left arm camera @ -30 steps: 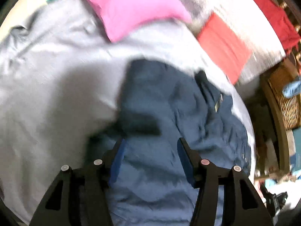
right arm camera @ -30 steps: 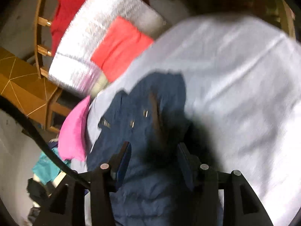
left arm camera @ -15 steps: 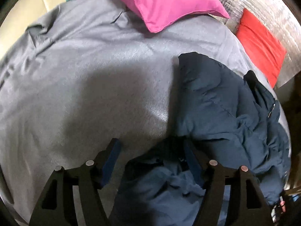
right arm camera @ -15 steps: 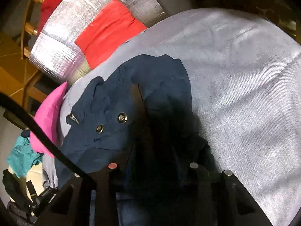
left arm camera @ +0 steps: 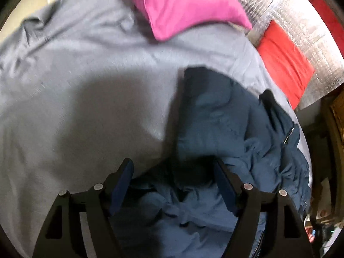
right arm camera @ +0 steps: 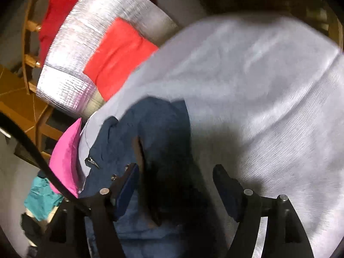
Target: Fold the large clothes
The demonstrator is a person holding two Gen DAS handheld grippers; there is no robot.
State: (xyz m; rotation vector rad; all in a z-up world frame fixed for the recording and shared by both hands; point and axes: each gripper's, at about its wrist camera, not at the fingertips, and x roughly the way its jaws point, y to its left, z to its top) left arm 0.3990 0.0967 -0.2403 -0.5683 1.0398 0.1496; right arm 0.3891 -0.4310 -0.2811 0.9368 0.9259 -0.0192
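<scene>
A dark navy jacket (left arm camera: 228, 133) lies crumpled on a grey bedsheet (left arm camera: 86, 86). In the right wrist view the jacket (right arm camera: 154, 129) stretches from between the fingers up toward the left. My left gripper (left arm camera: 173, 172) is open and hovers over the jacket's near, bunched edge, with fabric below the jaws. My right gripper (right arm camera: 175, 178) is open above the jacket's right edge, where it meets the sheet (right arm camera: 258, 96). Neither holds fabric. Both views are a little blurred.
A pink pillow (left arm camera: 182, 8) lies at the far side of the bed. A red cloth (left arm camera: 283, 60) rests on a silver quilted mat (left arm camera: 301, 21) beyond the bed's edge. A wooden chair (right arm camera: 32, 43) with a red garment and teal cloth (right arm camera: 40, 197) stand off the bed.
Both grippers have lifted a little from the jacket since half a second ago. The right jaws, then sunk in the fabric, now stand wide apart above it. The jacket lies as before.
</scene>
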